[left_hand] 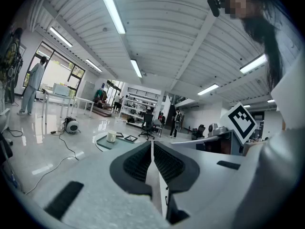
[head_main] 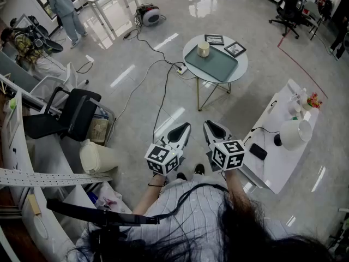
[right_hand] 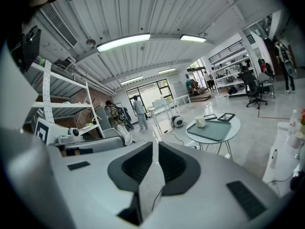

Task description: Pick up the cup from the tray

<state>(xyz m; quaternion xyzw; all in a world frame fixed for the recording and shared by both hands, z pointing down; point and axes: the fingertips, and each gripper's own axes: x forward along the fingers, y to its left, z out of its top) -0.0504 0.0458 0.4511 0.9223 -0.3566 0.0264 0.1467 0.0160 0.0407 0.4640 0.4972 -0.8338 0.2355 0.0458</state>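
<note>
Cup [head_main: 203, 49] stands upright on one corner of the green tray [head_main: 221, 65], which lies on the round white worktop [head_main: 243, 64] beside two picture frames [head_main: 214, 39]. Left gripper [head_main: 184, 127] and right gripper [head_main: 210, 125] hover side by side close to the person's body, above the glossy floor [head_main: 136, 86], well apart from that worktop. Both pairs of jaws are pressed together with nothing between them.
</note>
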